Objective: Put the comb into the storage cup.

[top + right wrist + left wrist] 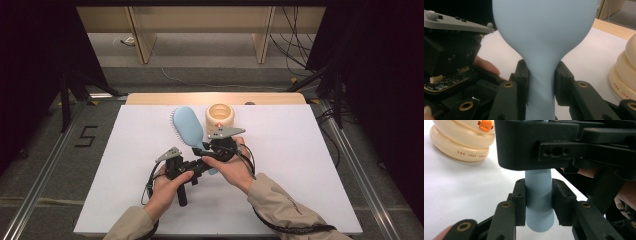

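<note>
In the high view, the brush [188, 127] lies with its blue head just left of the cup [220, 118], the landmark here, and its handle runs down toward the person. The right tongs [210, 146] sit just below the cup, on the upper part of the handle. The left tongs [200, 166] are lower and to the left of the cup, at the handle's end. Both hands hold their tools close together. The white tabletop [300, 170] is bare apart from these things. Behind the cup there is a wooden edge, then a grey floor with cables and wooden furniture legs; black stands are at both sides, and a "5" is marked on the floor, far left of the cup.

In the left gripper view, the left tongs [539, 202] are clamped on the brush handle [538, 202] near its rounded end. The cup [461, 142] stands up and to the left, apart from the brush, with small printed letters on it.

In the right gripper view, the right tongs [541, 85] are clamped on the narrow neck of the brush [544, 37], just under the wide head. The cup [624, 75] is at the right, near but not touching.

I judge that the step in hand is a two-handed hold of the brush, maybe a handover or a lift. The next move asks that one of the tongs lets go, or that both move together, so the handle is not twisted and the cup is not knocked.
</note>
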Demonstrator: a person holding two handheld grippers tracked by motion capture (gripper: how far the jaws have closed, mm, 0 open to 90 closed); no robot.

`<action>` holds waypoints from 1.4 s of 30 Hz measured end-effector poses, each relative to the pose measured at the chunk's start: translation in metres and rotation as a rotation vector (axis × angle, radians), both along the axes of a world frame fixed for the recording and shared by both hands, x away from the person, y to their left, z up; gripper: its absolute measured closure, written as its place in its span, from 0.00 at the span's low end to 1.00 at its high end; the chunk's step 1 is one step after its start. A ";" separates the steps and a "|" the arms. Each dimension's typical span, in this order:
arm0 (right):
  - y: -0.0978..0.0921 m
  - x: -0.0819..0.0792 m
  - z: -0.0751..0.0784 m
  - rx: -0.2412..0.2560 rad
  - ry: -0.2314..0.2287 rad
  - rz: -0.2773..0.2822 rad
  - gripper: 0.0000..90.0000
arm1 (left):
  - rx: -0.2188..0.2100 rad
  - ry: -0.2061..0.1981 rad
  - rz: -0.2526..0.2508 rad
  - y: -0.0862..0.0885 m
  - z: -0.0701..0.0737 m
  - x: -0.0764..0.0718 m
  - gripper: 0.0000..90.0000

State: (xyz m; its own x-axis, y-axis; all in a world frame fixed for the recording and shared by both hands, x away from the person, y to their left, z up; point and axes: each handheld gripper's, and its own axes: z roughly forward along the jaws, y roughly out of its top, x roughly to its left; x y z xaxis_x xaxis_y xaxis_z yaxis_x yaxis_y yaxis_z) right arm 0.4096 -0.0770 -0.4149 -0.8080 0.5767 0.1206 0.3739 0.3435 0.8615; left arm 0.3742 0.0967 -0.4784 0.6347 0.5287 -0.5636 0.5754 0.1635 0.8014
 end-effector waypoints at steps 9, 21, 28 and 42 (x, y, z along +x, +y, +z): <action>0.001 0.000 -0.001 -0.005 0.006 0.005 0.75 | -0.017 -0.005 -0.011 0.000 0.001 -0.001 0.73; 0.000 0.002 0.001 -0.007 0.021 0.012 0.58 | -0.014 -0.007 -0.011 0.000 0.001 0.000 0.73; 0.001 0.002 0.002 -0.016 0.041 0.017 0.46 | -0.017 -0.004 -0.008 0.001 0.001 0.000 0.73; -0.007 0.004 0.017 0.018 0.026 0.013 0.17 | -0.013 -0.004 -0.006 0.001 0.001 0.000 0.73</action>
